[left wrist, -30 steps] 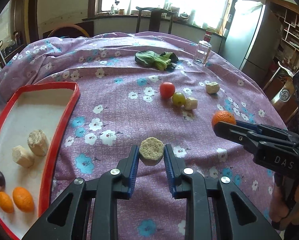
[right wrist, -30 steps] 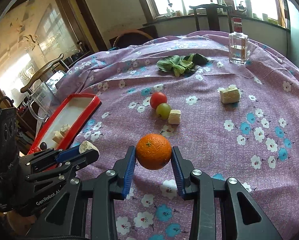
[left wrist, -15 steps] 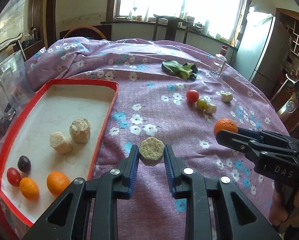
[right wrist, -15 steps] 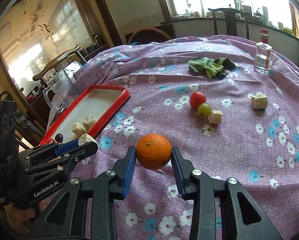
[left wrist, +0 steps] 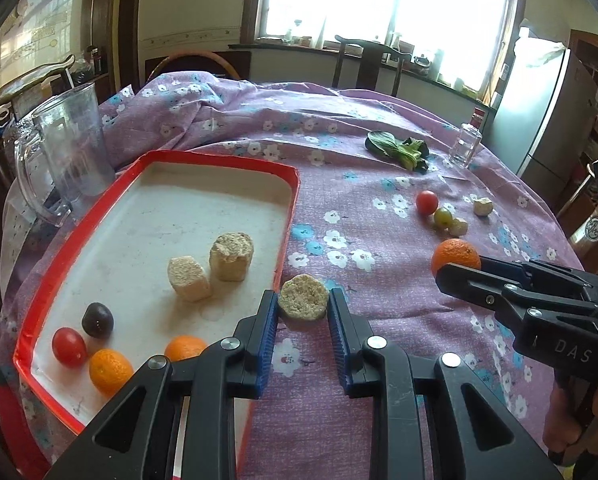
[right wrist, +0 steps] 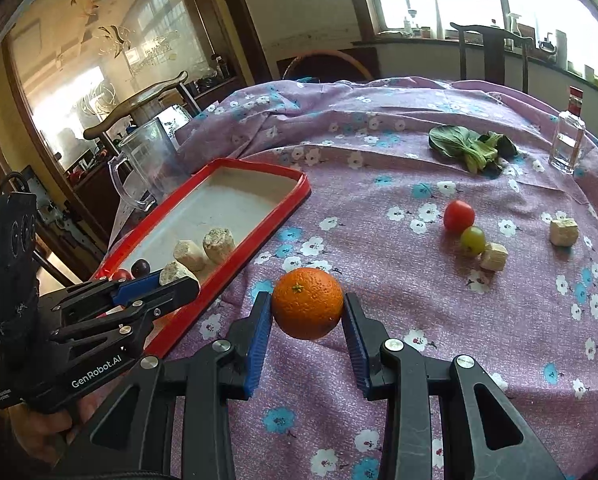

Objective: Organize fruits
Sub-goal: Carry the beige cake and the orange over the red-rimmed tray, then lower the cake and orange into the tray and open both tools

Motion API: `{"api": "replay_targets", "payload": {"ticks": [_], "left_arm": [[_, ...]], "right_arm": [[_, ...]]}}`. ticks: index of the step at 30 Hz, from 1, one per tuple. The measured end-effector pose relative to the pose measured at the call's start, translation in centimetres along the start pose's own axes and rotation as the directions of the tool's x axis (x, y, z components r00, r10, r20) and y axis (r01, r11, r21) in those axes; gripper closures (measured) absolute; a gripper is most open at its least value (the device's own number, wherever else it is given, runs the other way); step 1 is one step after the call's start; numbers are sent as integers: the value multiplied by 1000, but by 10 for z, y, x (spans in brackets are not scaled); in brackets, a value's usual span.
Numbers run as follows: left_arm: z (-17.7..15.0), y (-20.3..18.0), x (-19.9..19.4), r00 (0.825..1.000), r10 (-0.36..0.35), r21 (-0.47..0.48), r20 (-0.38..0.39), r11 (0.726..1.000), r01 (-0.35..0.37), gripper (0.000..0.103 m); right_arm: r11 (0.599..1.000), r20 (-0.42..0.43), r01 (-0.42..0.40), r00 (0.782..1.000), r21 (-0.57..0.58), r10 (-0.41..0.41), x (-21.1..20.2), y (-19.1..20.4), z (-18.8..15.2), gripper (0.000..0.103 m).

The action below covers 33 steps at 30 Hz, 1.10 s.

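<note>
Right hand-held gripper (right wrist: 306, 322) squeezes the orange (right wrist: 307, 303) across its middle; firm, rollable. Left hand-held gripper (left wrist: 303, 314) pinches a crumbly-looking biscuit (left wrist: 303, 297) edge-on.

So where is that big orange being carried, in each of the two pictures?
Left wrist view: the orange is at the right, at the tip of the right hand-held gripper.
Right wrist view: low centre, clamped between the blue pads.
Shared landmark: the red tray, left of the orange in both.
</note>
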<state>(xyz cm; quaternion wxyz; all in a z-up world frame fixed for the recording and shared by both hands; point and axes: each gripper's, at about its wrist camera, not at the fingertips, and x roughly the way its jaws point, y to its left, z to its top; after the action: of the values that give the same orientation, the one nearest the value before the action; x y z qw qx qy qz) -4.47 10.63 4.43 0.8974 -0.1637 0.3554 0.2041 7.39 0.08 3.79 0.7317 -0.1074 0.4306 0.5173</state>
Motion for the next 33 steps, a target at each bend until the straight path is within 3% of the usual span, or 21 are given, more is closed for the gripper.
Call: {"api": "replay_targets", "payload": {"ticks": [21, 33], "left_arm": [[0, 46, -10, 999, 32, -62, 9, 998, -31, 78], [22, 97, -14, 994, 105, -127, 25, 987, -101, 78]], "right_arm": [[997, -18, -43, 999, -67, 42, 29, 43, 22, 67], [993, -29, -61, 998, -99, 58, 75, 73, 69, 67]]}}
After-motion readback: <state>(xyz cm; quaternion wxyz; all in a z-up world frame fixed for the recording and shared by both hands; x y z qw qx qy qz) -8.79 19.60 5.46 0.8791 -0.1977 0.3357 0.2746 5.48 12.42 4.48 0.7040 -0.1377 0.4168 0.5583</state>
